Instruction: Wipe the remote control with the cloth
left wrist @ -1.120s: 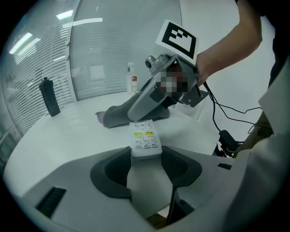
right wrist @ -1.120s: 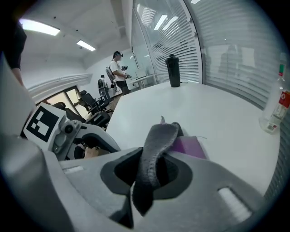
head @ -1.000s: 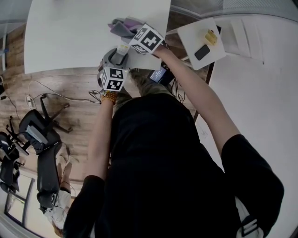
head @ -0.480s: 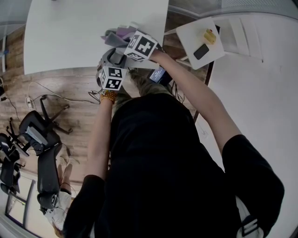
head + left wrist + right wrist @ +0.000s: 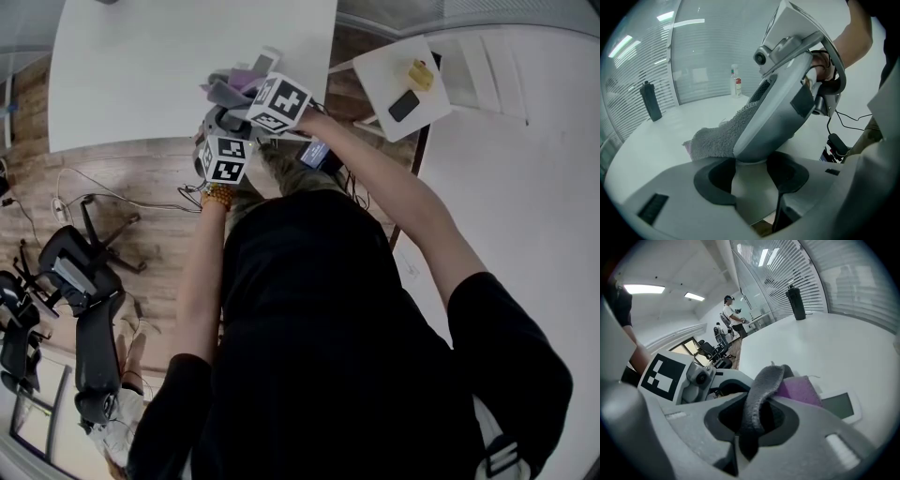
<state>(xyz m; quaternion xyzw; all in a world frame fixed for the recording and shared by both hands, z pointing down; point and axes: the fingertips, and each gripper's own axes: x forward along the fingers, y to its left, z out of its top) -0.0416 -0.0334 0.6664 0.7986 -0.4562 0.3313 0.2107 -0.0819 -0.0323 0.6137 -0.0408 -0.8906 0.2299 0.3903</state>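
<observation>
The remote control (image 5: 839,405), a pale slab with a dark screen, shows at the lower right of the right gripper view. Its near end appears clamped between the jaws of the left gripper (image 5: 751,177). The grey-and-purple cloth (image 5: 764,380) is pinched in the right gripper (image 5: 757,423) and bunched over the remote, upper centre of the head view at the white table's (image 5: 141,66) near edge. Wiping looks under way. The next move calls for drawing the cloth along the remote's face against a firm left grip.

Remote control (image 5: 840,405) half under cloth (image 5: 761,394)
</observation>
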